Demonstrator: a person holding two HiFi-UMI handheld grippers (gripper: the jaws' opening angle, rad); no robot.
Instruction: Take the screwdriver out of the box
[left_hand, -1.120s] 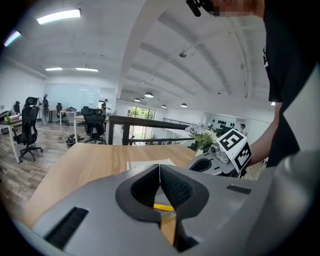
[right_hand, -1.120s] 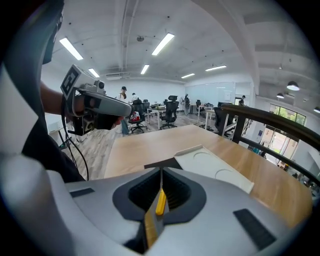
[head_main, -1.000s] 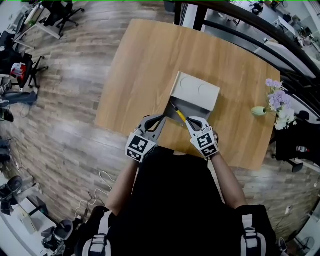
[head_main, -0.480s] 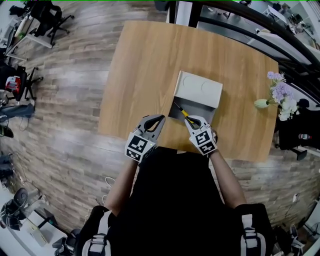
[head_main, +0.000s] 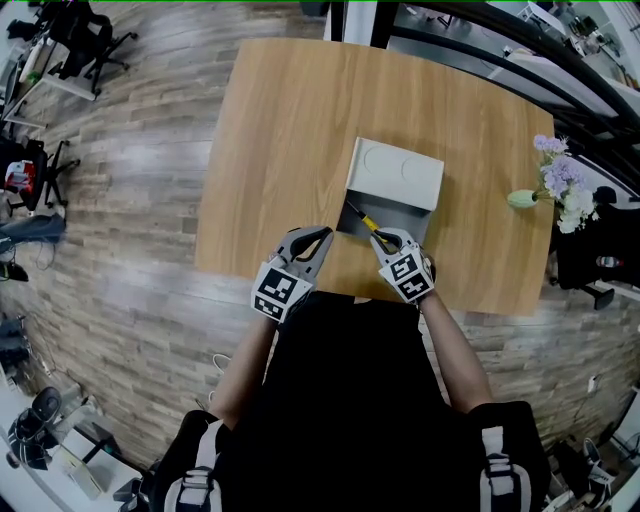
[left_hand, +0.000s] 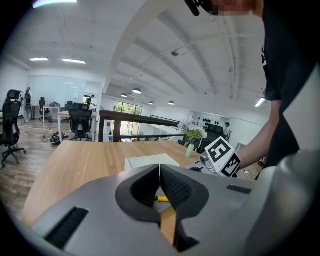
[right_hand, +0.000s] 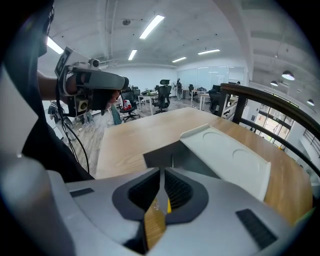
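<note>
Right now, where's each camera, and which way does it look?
Head view: on the person's head, looking down at light wooden table, arms, left gripper, right gripper.
Left gripper view: rides it, faces across table; black sleeve shows.
Right gripper view: rides it, past yellow screwdriver toward grey box; black clothes show.
Both share its white lid.

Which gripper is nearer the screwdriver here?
Right. The right gripper has its jaws shut on the screwdriver at the near edge of the open box. The left gripper, jaws together and empty, sits off the box's near left corner, apart from the tool.
</note>
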